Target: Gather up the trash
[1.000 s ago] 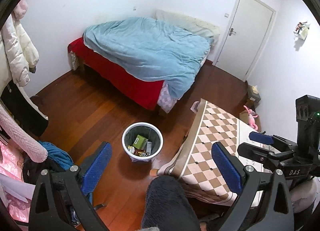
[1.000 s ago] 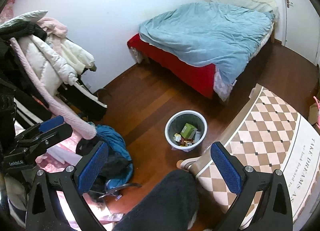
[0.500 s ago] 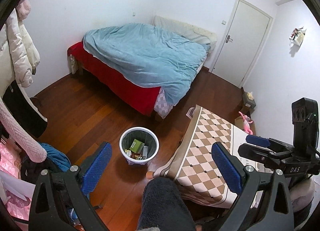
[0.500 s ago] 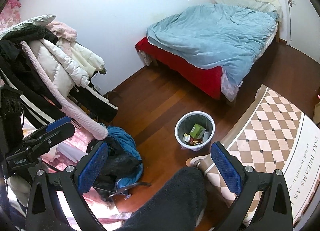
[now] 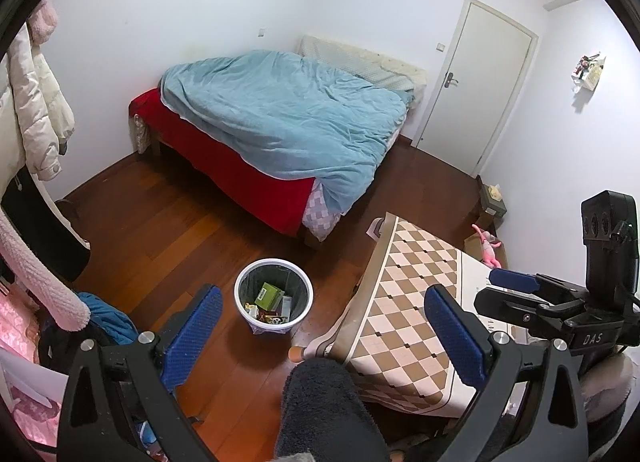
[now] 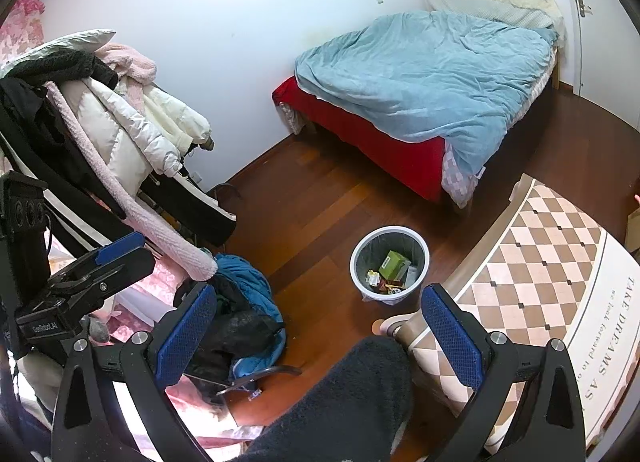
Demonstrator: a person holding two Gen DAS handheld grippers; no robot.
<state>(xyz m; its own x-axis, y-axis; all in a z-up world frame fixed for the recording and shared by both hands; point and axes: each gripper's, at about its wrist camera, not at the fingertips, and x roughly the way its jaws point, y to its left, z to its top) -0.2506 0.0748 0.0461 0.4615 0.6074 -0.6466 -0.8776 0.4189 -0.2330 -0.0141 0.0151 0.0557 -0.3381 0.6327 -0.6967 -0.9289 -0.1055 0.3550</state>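
Observation:
A white-rimmed waste bin (image 5: 273, 295) stands on the wooden floor; it also shows in the right wrist view (image 6: 389, 263). It holds a green box (image 5: 268, 294) and several wrappers. My left gripper (image 5: 326, 330) is open and empty, held high above the floor, with the bin between and beyond its blue pads. My right gripper (image 6: 320, 334) is open and empty, also high up. Each gripper appears in the other's view, the right one (image 5: 520, 286) and the left one (image 6: 116, 250).
A table with a checked cloth (image 5: 416, 302) is on the right. A bed with a blue duvet (image 5: 280, 118) stands at the back, a white door (image 5: 476, 86) beyond. Hanging coats (image 6: 100, 122) and a clothes pile (image 6: 244, 302) crowd the left. A dark fuzzy slipper (image 5: 320, 402) is at the bottom.
Both grippers have risen and tilted up, so the room looks farther off and the bin sits lower relative to the bed. Both stay open and empty.

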